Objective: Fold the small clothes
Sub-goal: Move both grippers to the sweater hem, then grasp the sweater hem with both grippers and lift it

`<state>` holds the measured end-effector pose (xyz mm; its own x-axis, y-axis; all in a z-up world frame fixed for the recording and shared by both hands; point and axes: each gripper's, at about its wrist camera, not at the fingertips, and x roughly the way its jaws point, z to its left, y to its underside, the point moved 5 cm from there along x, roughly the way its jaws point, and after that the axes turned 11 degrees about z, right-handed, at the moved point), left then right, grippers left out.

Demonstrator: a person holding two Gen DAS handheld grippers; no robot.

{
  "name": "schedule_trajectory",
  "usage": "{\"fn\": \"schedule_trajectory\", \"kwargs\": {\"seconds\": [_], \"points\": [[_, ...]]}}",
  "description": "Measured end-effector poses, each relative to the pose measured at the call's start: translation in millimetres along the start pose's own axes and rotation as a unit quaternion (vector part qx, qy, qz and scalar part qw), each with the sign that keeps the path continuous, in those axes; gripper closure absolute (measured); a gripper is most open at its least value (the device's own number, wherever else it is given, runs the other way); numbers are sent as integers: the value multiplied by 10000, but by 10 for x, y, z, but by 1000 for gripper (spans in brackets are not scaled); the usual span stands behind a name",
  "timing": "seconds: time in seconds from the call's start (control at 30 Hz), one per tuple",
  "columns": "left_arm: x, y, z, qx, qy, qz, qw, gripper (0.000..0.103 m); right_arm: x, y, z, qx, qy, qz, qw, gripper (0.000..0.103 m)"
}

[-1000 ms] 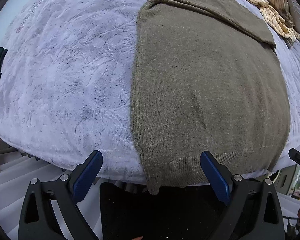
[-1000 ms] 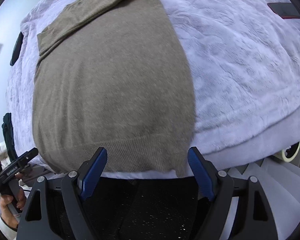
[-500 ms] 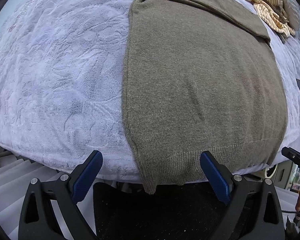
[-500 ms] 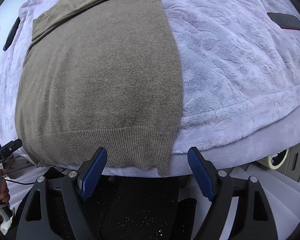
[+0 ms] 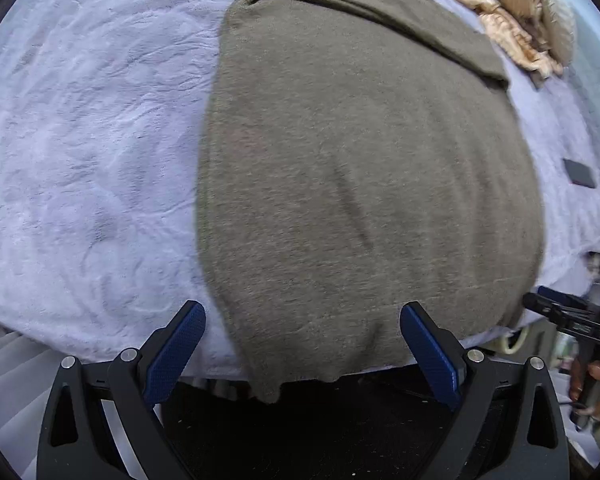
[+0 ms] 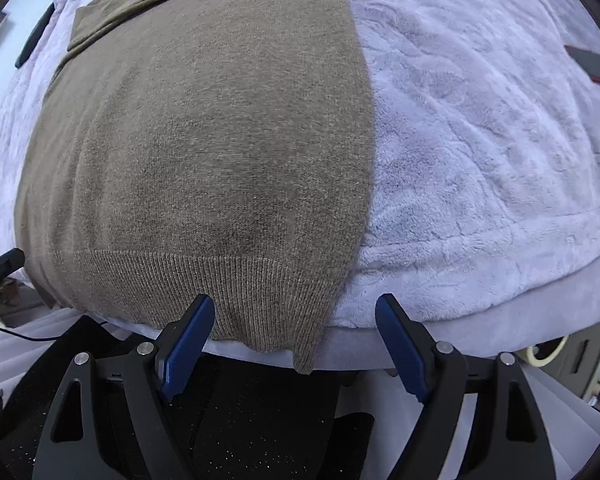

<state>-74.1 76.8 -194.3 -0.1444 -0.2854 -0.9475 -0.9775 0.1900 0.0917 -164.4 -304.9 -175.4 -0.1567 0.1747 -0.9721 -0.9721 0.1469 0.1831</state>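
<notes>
- Sweater [image 5: 364, 168]: olive-brown knit, lying flat on the lavender plush blanket [image 5: 92, 140]; one sleeve folded across the upper body. Ribbed hem [image 6: 204, 284] sits at the near edge of the bed, its corners drooping over the edge.
- My left gripper [image 5: 302, 354]: jaws spread wide, nothing between the pads. The left hem corner hangs between the two blue fingers [image 5: 176, 352]; I cannot see any contact with the cloth.
- My right gripper [image 6: 294, 346]: jaws likewise wide, pointing down at the right hem corner. Left finger pad [image 6: 188, 346] is just beside the ribbing; touching or not, I cannot tell. Nothing gripped.
- Left wrist view is slightly blurred.
- Elsewhere on the blanket: a heap of cream striped clothes [image 5: 516, 28] at the far right, well apart from the sweater; a dark flat object [image 5: 578, 172] near the right edge, too small to identify.
</notes>
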Motion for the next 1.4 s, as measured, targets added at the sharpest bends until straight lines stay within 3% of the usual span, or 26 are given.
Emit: {"fn": "schedule_trajectory", "kwargs": {"seconds": [0.1,0.33,0.5,0.63,0.97,1.03,1.07,1.1,1.13,1.17,1.2,1.27,1.33,1.4], "points": [[70,-25,40,181,492,199,9984,5,37,6,-201,146,-532,57,9985,18],[256,-118,7,552,553,427,9960,5,155,-57,-480,328,-1308,159,9907,18],[158,-63,49,453,1032,379,9929,5,148,-191,-465,229,-1889,169,9816,17],[175,-36,64,391,1309,448,9896,5,103,-93,-219,211,-2394,222,9704,17],[221,-6,46,427,1280,536,9894,5,260,-228,-21,393,-2596,395,9641,18],[227,-8,40,328,1276,493,9900,5,260,-217,-57,544,-2630,409,9624,22],[228,-5,40,294,1278,471,9902,6,261,-216,-66,600,-2617,411,9624,34],[209,-7,34,256,1336,441,9897,9,267,-212,-76,644,-2567,426,9634,58],[193,-3,44,242,1390,405,9892,19,266,-207,-80,680,-2577,443,9628,80],[177,-5,38,231,1405,385,9891,26,254,-197,-86,718,-2717,446,9587,87],[164,-6,33,239,1438,366,9886,31,229,-183,-94,710,-2796,423,9566,90],[152,-13,26,272,1592,356,9862,64,154,-169,-67,578,-2830,351,9567,91],[167,-36,32,195,1814,409,9824,82,83,-161,-30,494,-2947,314,9538,91],[152,-65,35,85,1934,387,9803,85,7,-180,8,454,-3118,273,9487,91]]}}
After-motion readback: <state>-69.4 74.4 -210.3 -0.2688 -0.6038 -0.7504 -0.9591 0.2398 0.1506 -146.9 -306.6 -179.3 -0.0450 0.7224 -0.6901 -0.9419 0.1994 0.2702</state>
